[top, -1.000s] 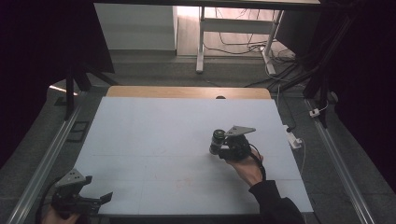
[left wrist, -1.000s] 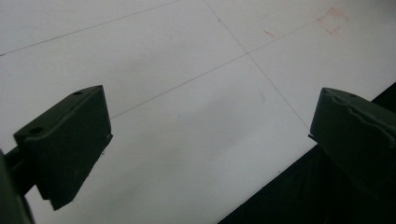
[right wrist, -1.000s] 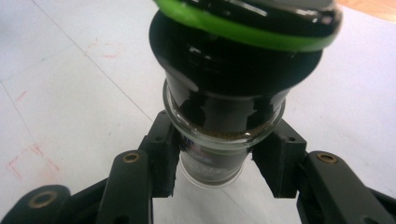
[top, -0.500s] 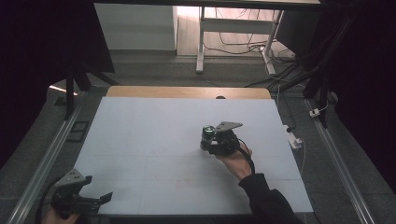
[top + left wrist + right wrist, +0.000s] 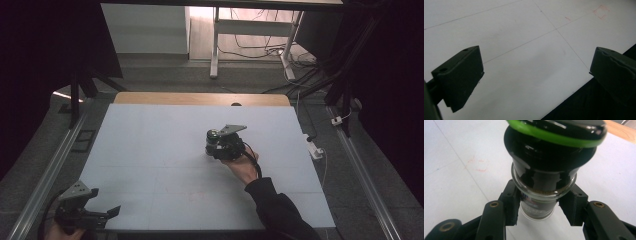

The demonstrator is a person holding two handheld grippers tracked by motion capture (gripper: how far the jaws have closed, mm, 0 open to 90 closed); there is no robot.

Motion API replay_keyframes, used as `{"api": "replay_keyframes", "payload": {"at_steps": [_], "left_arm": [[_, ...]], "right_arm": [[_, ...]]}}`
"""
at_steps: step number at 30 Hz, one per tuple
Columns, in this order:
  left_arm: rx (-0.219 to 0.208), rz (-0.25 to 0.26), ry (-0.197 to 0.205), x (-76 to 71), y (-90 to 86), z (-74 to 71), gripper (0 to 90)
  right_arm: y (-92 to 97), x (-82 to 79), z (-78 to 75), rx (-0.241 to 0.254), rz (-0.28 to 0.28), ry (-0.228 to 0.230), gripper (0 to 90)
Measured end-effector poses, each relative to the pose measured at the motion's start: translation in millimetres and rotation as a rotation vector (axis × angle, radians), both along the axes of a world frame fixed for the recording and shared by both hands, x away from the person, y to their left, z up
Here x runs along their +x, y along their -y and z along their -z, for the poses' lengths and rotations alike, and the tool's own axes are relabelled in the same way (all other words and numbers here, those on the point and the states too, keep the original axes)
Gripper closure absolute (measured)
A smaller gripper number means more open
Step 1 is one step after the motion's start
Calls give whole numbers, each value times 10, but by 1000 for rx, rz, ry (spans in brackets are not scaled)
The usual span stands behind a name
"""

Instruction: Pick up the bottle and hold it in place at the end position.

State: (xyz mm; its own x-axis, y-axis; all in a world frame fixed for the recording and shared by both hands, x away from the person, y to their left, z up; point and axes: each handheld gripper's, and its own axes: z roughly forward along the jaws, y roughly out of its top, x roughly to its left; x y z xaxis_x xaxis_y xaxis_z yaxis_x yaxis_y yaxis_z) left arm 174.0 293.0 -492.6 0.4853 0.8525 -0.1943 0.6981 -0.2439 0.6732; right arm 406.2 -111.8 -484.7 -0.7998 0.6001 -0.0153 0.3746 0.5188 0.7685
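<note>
In the right gripper view a glass jar (image 5: 541,197) with a black cap and a green ring under its lid sits between my two black pads, which press on its glass body. From above, my right gripper (image 5: 216,145) holds that jar (image 5: 213,136) near the middle of the white table (image 5: 150,140), just above its surface. My left gripper (image 5: 102,214) rests at the table's front left corner. Its jaws stand wide apart in the left gripper view, with nothing between the fingers (image 5: 461,80).
Faint red pencil marks (image 5: 477,165) lie on the table beside the jar. A wooden strip (image 5: 200,98) borders the far edge. Metal rails (image 5: 45,170) run along both sides, and a white power strip (image 5: 315,148) lies off the right edge.
My right gripper has carried the jar leftward across the table toward its middle. The left gripper has stayed where it was.
</note>
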Motion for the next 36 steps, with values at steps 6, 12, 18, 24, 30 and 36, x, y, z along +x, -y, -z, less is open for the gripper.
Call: {"api": "replay_keyframes", "payload": {"at_steps": [6, 12, 18, 24, 30, 36], "left_arm": [[-4, -1, 1, -2, -5, 1, 0], [-3, -2, 0, -3, -5, 1, 0], [-2, -1, 1, -3, -5, 1, 0], [0, 1, 1, -4, -2, 0, 0], [1, 2, 1, -4, 0, 0, 0], [2, 3, 0, -3, 1, 1, 0]], "right_arm": [[-133, 99, 47, -13, -19, 2, 528], [-232, 176, 97, -26, -26, 8, 529], [-285, 215, 141, -32, -23, 16, 528], [-316, 224, 181, -35, -22, 20, 528], [-330, 231, 223, -45, -24, 16, 528], [-321, 231, 235, -36, -20, 16, 528]]}}
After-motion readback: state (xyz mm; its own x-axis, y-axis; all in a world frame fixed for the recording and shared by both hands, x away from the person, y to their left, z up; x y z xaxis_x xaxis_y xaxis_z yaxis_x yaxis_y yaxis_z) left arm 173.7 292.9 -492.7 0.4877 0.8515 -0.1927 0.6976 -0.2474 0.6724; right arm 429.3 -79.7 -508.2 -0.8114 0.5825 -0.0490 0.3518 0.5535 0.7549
